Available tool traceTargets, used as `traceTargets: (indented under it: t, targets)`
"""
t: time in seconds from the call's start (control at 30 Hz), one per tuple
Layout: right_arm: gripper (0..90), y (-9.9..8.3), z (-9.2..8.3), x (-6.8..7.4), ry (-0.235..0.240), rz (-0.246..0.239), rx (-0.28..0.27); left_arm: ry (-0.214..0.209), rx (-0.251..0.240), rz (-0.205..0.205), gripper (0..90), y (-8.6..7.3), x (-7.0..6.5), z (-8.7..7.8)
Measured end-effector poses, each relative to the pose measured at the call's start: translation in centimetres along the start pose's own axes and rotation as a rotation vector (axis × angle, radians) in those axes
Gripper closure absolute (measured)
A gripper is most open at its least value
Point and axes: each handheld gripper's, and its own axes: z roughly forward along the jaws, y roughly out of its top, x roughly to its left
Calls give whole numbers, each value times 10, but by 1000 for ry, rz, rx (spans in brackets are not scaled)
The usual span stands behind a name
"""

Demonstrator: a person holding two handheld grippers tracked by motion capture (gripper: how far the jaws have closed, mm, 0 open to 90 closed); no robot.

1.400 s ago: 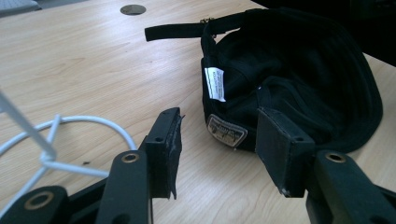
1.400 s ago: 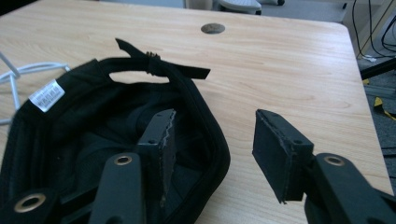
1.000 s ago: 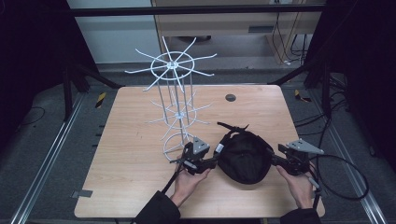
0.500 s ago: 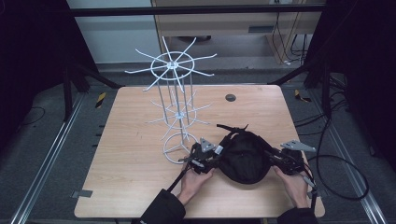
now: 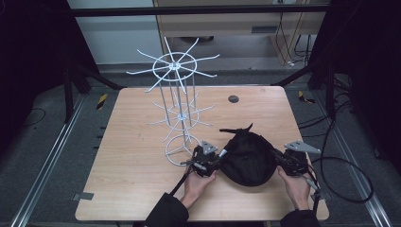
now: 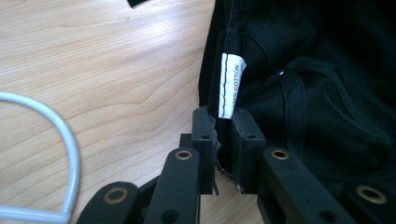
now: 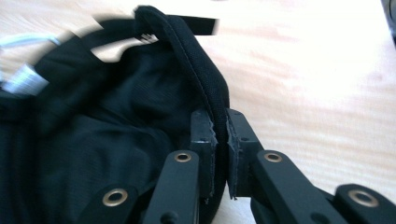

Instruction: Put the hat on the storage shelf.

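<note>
High view looking down on a wooden table (image 5: 142, 189), catching a black cap (image 5: 248, 156) lying upside down near the front edge, just right of the round base of a white wire display rack (image 5: 177, 118) standing on the left half of the top; also catching the left gripper (image 5: 213, 160) at the cap's left rim and the right gripper (image 5: 280, 160) at its right rim, each in a hand (image 5: 196, 183) coming up from the bottom, with a small dark disc (image 5: 233, 99) sitting well apart toward the far edge. Left gripper view going where that overhead picture cannot: showing the left gripper (image 6: 223, 140) clamped on the cap's (image 6: 317, 107) rim fabric, jaws having just been closing and now pinching the edge right below a white sewn label (image 6: 230, 84) reading 100% COTTON, with the mesh lining and inner band open to sight and a curve of the rack's white wire base (image 6: 65, 154) lying on the wood to the left. Right gripper view adding the opposite side: showing the right gripper (image 7: 220, 140), jaws likewise having just been closing, squeezing the stitched rim of the cap (image 7: 116, 140) between its pads, the dark inside spreading left, somewhat blurred, and bare tabletop glaring bright on the right.
</note>
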Motion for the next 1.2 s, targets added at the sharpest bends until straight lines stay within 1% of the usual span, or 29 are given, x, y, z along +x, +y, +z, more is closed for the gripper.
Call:
traceTargets:
  t: [0.03,0.07,0.1,0.13,0.17,0.2,0.23,0.33,0.37,0.43,0.5,0.57,0.6,0.67,0.77,0.8,0.87,0.97,1.03,1.1,1.13,1.17,1.2]
  targets:
    - [838,2,-4,2,10,-13,-25,2,0,4,813,0,0,0]
    - [839,4,-8,5,18,-12,-39,1,-5,2,814,1,-1,1]
    - [840,7,-13,8,25,-35,-65,3,-8,3,815,1,-1,1]
    - [840,8,-16,10,34,-39,-78,8,-11,2,815,2,-2,3]
    - [840,11,-22,13,43,-56,-108,7,-11,1,815,3,-2,4]
    - [841,12,-25,14,53,-64,-123,9,-14,-1,815,4,-2,5]
    - [841,15,-29,18,67,-82,-145,9,-13,-6,815,4,-2,6]
    - [842,20,-37,26,94,-120,-176,9,-25,-17,816,6,-4,12]
    - [842,21,-39,29,104,-133,-188,12,-28,-14,816,7,-4,13]
    - [842,22,-41,34,121,-146,-193,17,-38,-20,816,9,-4,17]
    - [840,22,-42,39,125,-165,-193,14,-45,-25,814,10,-2,21]
    - [839,21,-41,42,132,-176,-193,0,-54,-44,812,11,1,27]
    - [839,20,-41,43,138,-177,-188,-6,-58,-47,810,11,2,28]
    - [838,19,-41,44,140,-178,-186,-12,-62,-39,805,11,3,31]
    - [839,17,-40,43,135,-174,-186,-15,-60,-35,778,11,5,31]
    - [839,17,-41,43,131,-172,-188,-16,-51,-27,765,11,4,30]
    - [841,17,-42,42,102,-169,-188,-23,-41,-10,725,11,4,28]
    - [843,18,-44,39,67,-157,-200,-22,-47,3,695,11,3,22]
    - [845,19,-46,38,49,-151,-203,-20,-44,13,664,11,1,17]
    - [845,19,-48,37,31,-150,-205,-29,-50,26,638,10,-1,10]
    - [846,19,-48,36,29,-149,-207,-30,-48,41,629,9,-3,3]
    - [846,19,-49,36,23,-154,-209,-29,-50,46,614,8,-4,-1]
    - [846,19,-49,35,21,-156,-209,-41,-57,47,605,6,-6,-6]
